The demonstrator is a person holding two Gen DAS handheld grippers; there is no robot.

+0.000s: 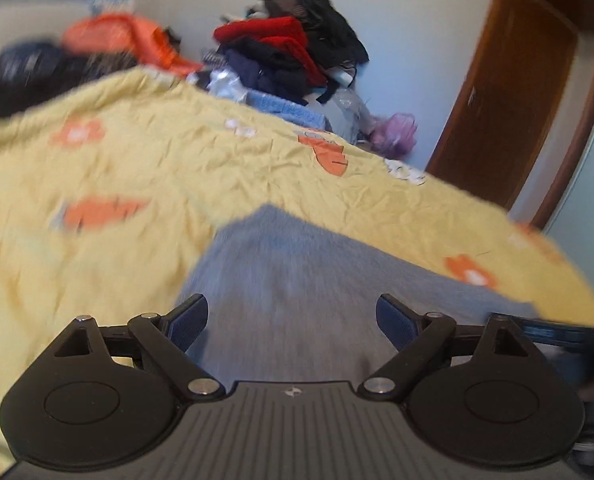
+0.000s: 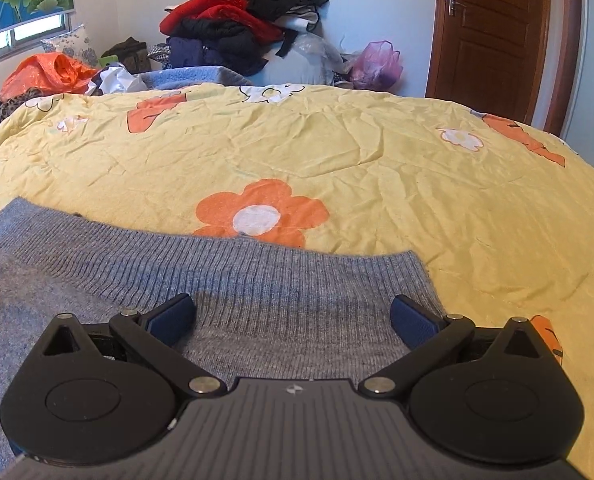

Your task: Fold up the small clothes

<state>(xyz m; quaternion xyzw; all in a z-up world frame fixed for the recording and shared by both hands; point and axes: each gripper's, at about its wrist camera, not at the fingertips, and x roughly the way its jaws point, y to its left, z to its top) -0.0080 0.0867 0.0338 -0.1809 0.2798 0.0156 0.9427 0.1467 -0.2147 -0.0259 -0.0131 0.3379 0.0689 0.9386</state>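
Yellow flowered bed cover (image 2: 377, 152) under flat grey-blue knitted sweater (image 2: 257, 280).

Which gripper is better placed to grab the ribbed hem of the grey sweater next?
Probably the right gripper. It is open above the grey sweater, with the ribbed hem just ahead, sharp in view. The left gripper is open too, but its view is blurred and shows no hem.

Grey sweater (image 1: 297, 280) on yellow quilt (image 1: 137, 168)

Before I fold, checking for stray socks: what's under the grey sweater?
The grey sweater lies flat on the yellow flowered quilt. Anything beneath it is covered, so I cannot tell.
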